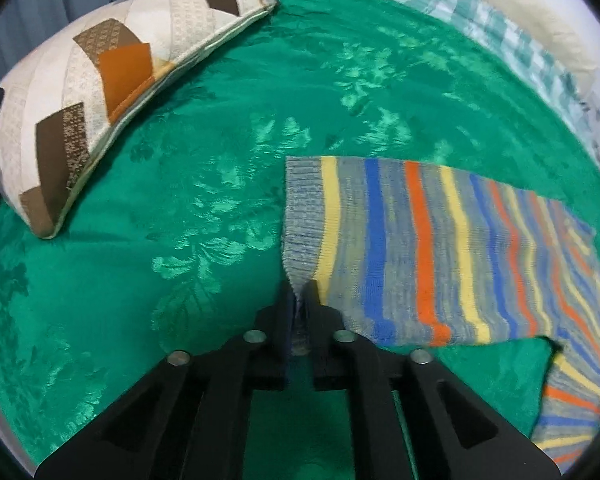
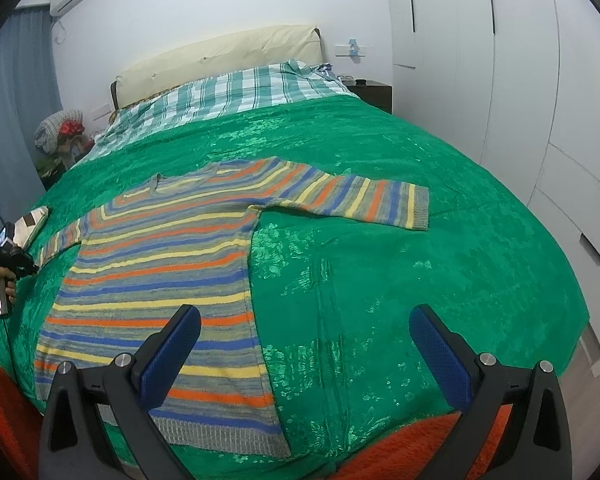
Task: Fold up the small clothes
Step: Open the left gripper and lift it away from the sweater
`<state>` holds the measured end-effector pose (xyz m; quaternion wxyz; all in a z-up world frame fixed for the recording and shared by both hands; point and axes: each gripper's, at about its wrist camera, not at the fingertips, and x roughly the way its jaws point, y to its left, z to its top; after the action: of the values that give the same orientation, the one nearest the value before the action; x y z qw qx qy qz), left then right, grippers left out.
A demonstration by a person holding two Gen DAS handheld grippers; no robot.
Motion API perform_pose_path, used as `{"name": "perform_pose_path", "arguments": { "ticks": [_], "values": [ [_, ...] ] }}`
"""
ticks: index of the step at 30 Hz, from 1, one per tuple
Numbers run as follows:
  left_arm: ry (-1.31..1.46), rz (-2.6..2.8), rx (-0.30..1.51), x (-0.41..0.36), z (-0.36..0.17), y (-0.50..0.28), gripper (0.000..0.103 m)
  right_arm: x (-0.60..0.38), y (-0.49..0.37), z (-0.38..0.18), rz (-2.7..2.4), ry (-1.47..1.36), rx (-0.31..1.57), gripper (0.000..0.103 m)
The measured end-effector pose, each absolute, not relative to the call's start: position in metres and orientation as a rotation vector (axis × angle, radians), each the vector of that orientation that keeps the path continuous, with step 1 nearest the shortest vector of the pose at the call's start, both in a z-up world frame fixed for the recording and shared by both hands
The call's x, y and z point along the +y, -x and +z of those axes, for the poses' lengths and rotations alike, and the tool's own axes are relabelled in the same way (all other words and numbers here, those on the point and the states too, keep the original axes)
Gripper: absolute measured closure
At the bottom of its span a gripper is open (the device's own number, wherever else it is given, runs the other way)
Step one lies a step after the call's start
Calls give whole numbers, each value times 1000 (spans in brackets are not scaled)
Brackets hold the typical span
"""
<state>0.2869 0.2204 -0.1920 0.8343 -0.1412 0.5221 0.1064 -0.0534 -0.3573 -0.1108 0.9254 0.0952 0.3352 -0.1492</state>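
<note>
A small striped knit sweater [image 2: 160,276] in grey, orange, yellow and blue lies flat on the green bedspread [image 2: 420,248], body toward me, both sleeves spread out. My left gripper [image 1: 300,292] is shut on the grey ribbed cuff of the left sleeve [image 1: 400,248]; it also shows at the far left of the right wrist view [image 2: 24,266], held in a hand. My right gripper [image 2: 304,340] is open and empty, above the sweater's lower right hem and the bare bedspread beside it. The right sleeve [image 2: 360,200] lies stretched out to the right.
A patchwork cushion [image 1: 100,100] lies on the bedspread left of the held cuff. A green checked blanket [image 2: 228,92] and a cream headboard [image 2: 220,60] are at the bed's head. An orange fuzzy cloth [image 2: 400,452] lies at the near edge. White wardrobes [image 2: 500,80] stand to the right.
</note>
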Motion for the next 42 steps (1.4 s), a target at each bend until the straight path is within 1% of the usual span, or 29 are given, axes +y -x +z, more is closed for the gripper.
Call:
{"name": "perform_pose_path", "arguments": {
  "ticks": [1,2,3,4,5,7,14,21,25,29,35,42],
  "values": [
    [309,206,1112,221,-189,-283,81,-357,54,-110,-306,-199,684,0],
    [309,197,1113,221,-186,-280,61,-357,55,-109,-308,-202,679,0],
    [294,191,1106,221,-180,-273,48,-357,56,-109,-308,-207,674,0],
    [267,192,1088,219,-172,-265,28,-357,56,-108,-308,-210,671,0],
    [234,197,1061,217,-164,-256,16,-357,57,-108,-309,-215,667,0],
    [168,198,1012,210,-146,-235,7,-357,57,-108,-312,-222,664,0],
    [111,72,921,183,-111,-149,6,-364,59,-109,-322,-264,665,0],
    [148,-20,857,145,-110,-95,5,-387,53,-112,-309,-391,659,0],
    [160,-27,857,129,-131,-87,5,-391,45,-117,-314,-395,631,0],
    [130,-17,889,126,-155,-75,5,-395,39,-136,-327,-433,676,0],
    [76,-4,840,124,-150,-70,5,-389,39,-140,-365,-394,673,0],
    [69,-12,853,122,-153,-72,5,-378,28,-147,-276,-367,723,0]
  ]
}}
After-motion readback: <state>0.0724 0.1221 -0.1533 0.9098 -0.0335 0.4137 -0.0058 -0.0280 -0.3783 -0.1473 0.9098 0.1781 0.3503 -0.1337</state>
